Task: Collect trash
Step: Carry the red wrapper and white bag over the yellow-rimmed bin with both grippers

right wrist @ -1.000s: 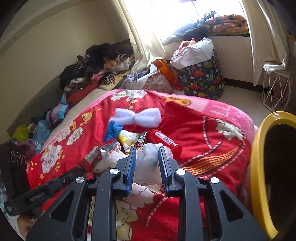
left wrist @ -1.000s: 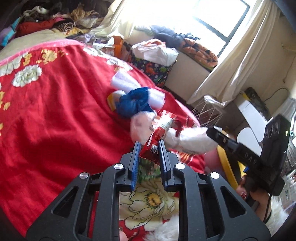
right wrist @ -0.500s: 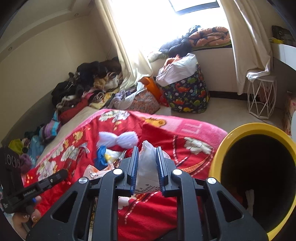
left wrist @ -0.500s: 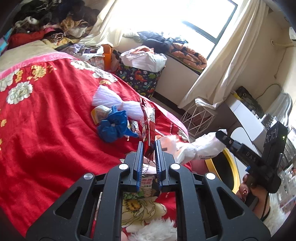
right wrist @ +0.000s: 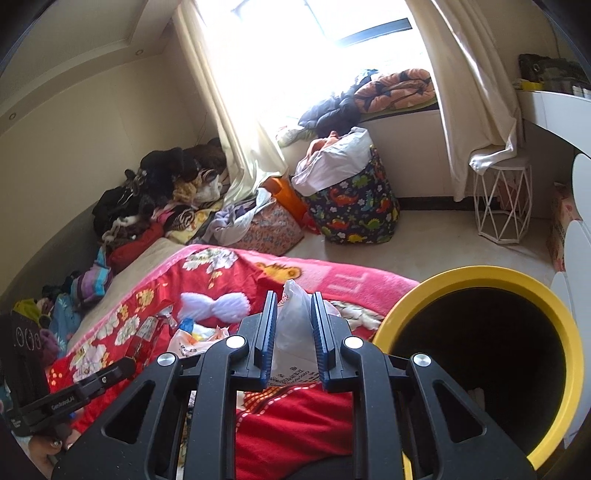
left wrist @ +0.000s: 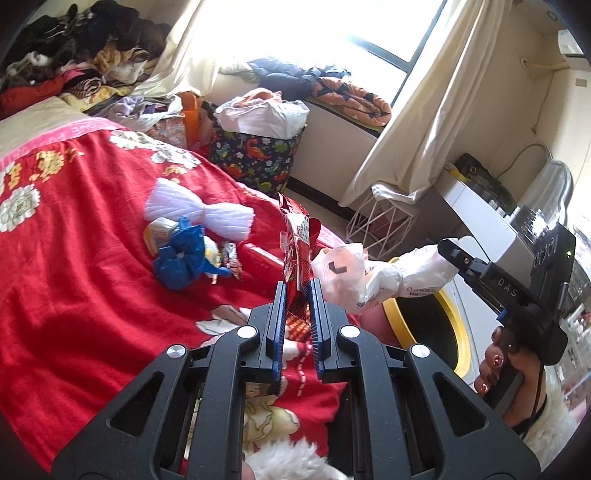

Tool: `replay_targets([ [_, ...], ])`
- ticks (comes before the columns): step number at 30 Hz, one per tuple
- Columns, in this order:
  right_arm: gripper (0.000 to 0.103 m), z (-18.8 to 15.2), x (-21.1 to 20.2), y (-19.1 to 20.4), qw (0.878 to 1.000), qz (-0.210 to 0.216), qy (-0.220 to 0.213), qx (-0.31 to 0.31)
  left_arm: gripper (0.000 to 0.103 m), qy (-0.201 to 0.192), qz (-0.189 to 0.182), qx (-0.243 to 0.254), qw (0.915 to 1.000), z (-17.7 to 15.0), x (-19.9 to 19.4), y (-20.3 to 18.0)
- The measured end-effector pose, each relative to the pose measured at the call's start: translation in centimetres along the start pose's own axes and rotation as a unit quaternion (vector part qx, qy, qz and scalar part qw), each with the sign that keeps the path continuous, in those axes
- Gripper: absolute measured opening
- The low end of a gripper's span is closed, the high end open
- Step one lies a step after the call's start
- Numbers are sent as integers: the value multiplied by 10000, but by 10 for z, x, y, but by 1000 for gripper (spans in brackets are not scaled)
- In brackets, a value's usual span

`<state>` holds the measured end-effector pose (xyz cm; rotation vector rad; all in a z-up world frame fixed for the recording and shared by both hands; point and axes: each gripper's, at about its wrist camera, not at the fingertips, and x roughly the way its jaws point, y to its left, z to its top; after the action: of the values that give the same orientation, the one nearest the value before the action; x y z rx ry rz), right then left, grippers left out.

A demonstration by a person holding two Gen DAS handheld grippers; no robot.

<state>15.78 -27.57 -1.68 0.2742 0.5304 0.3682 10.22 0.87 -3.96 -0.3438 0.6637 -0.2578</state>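
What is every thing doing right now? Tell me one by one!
Left gripper: shut on the red snack wrapper, held upright.
Right gripper: shut on the white plastic bag, lifted.
Yellow bin: open, upright, beside the bed.
Blue wrapper: crumpled, lying on the red blanket.
White foam net: lying on the blanket.

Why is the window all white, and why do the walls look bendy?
In both wrist views sunlight washes out the window, hiding anything outside; the fisheye lens bends the curtain and darkens the corners, while the yellow bin looks black inside.
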Motion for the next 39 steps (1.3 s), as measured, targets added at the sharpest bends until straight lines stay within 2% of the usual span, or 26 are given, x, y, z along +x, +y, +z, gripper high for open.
replay_targets([
  [25,18,10,-49,-65,9957,-521,-543,540,8,148,-405,793,9959,-7,25,-77],
  [39,18,11,-71,-110,9869,-1010,-817,955,8,312,-679,1168,9903,-17,41,-115],
])
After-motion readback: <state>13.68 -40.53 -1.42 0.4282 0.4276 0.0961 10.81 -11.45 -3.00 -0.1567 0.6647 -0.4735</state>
